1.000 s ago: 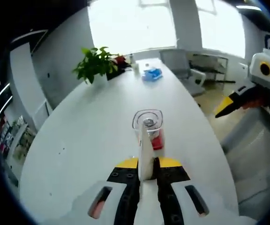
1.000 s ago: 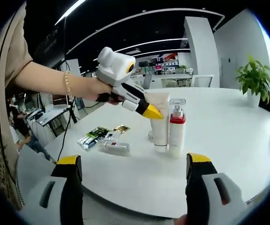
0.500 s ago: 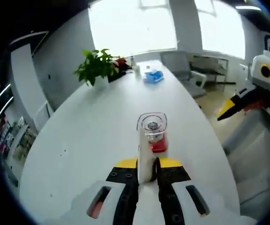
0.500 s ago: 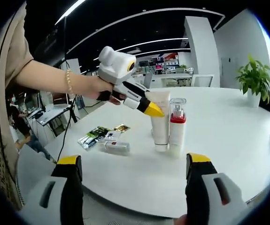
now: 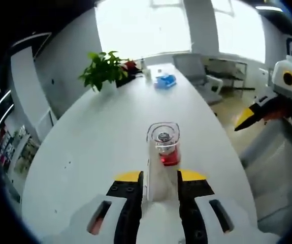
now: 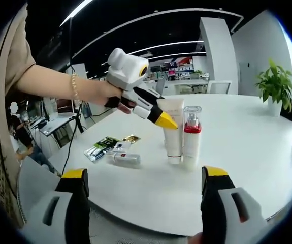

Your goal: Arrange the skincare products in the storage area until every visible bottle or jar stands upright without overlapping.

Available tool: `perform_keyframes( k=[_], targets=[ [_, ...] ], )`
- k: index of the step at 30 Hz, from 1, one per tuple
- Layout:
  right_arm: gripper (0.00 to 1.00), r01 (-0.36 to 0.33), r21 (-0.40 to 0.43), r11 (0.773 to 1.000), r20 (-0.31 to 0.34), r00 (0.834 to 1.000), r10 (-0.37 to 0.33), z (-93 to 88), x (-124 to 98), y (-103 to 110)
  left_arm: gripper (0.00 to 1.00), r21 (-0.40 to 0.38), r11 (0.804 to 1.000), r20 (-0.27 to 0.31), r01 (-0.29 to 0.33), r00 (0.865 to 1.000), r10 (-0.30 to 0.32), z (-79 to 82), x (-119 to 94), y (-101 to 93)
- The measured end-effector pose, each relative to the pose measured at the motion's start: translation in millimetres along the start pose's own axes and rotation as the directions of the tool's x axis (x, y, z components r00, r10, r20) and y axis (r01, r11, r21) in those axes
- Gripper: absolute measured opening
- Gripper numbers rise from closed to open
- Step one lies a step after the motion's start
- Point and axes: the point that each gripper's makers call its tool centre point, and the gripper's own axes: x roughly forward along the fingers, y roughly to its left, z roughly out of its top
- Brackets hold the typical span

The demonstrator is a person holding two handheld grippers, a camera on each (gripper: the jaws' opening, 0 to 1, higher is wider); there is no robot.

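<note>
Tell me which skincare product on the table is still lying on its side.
The small white bottle beside the sachets. The white tube and the red-collared pump bottle stand upright.

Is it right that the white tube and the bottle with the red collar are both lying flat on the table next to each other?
Not quite. The white tube and the bottle with the red collar are next to each other on the table, but both stand upright, not flat. The right gripper view shows this. A small bottle does lie flat nearby.
</note>
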Motion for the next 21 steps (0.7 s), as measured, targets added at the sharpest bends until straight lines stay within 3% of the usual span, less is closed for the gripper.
perform_keyframes(
  k=[4,9,21],
  targets=[
    [0.92,-0.008,-0.013,1.000,-0.010,1.000,0.008,-1.9,0.6,2.2,0.41,-0.007,1.000,-0.006,0.000,1.000,0.000,1.3,-8.0,-4.9],
    [0.91,-0.027,-0.027,0.999,-0.021,0.999,0.027,-3.5,1.6,6.5,0.51,0.004,1.000,-0.020,-0.002,1.000,0.002,-2.6,-22.8,-12.1],
    [0.91,-0.050,-0.044,0.998,-0.033,0.998,0.049,-5.5,0.4,9.1,0.74,-0.130,0.988,-0.062,-0.080,0.995,0.073,-29.7,-56.4,-18.9]
  ],
)
